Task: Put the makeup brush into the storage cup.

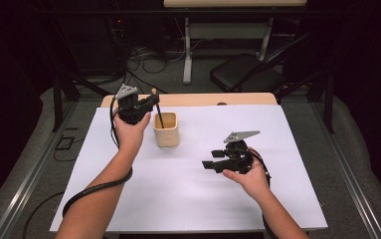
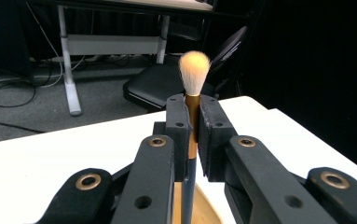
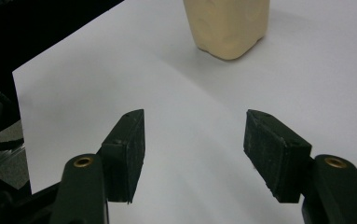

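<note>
We see the left tool (image 2: 192, 135) pinching a brush (image 2: 194, 88) by its handle, bristles up, its lower end inside the beige cup (image 1: 166, 129) directly beneath. Our right tool (image 3: 192, 154) hangs spread above the counter (image 3: 176, 93), the cup ahead of it.

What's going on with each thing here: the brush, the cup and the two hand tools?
Brush: upright, bristles up, handle down in the cup.
Cup: upright on the white sheet, open.
Left tool: shut on the brush.
Right tool: open, holding nothing, above the sheet.
</note>
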The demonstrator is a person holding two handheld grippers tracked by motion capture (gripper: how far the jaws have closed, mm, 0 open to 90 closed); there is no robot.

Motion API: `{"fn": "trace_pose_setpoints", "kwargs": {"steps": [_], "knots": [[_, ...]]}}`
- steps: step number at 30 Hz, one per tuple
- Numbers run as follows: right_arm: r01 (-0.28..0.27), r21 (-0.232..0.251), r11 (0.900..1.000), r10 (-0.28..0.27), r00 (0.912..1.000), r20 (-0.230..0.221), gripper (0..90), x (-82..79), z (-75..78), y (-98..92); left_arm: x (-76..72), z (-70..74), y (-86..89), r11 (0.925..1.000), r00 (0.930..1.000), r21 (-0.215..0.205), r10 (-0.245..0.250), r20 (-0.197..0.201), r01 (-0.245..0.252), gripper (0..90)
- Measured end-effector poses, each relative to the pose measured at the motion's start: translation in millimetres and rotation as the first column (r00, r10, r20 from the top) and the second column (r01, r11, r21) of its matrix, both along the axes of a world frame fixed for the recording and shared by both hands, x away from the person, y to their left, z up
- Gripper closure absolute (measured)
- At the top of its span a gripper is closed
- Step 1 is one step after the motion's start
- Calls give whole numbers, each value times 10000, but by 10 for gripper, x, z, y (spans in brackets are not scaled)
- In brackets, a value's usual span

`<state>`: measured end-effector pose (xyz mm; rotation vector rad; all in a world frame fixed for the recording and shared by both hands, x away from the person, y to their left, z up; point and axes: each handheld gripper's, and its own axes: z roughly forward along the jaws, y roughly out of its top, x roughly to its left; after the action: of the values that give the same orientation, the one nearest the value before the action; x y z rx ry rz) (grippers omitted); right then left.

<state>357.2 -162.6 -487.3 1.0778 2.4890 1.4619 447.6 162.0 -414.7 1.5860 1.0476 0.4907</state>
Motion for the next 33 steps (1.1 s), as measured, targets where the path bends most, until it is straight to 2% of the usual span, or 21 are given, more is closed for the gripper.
{"fn": "trace_pose_setpoints", "kwargs": {"steps": [20, 23, 33], "knots": [[553, -135, 9984, -552, 9984, 75, 384, -100, -73, -247, -31, -141, 27, 9999, 9999, -137, -10, -124, 8, 837], [644, -144, 9978, -644, 9979, -20, 384, -112, -77, -270, -34, -161, 25, 9999, 9999, -106, -34, -123, 33, 837], [765, -113, 9970, -764, 9970, 71, 384, -156, -106, -338, -40, -250, -6, 9999, 9999, 100, -94, -65, 94, 837]]}}
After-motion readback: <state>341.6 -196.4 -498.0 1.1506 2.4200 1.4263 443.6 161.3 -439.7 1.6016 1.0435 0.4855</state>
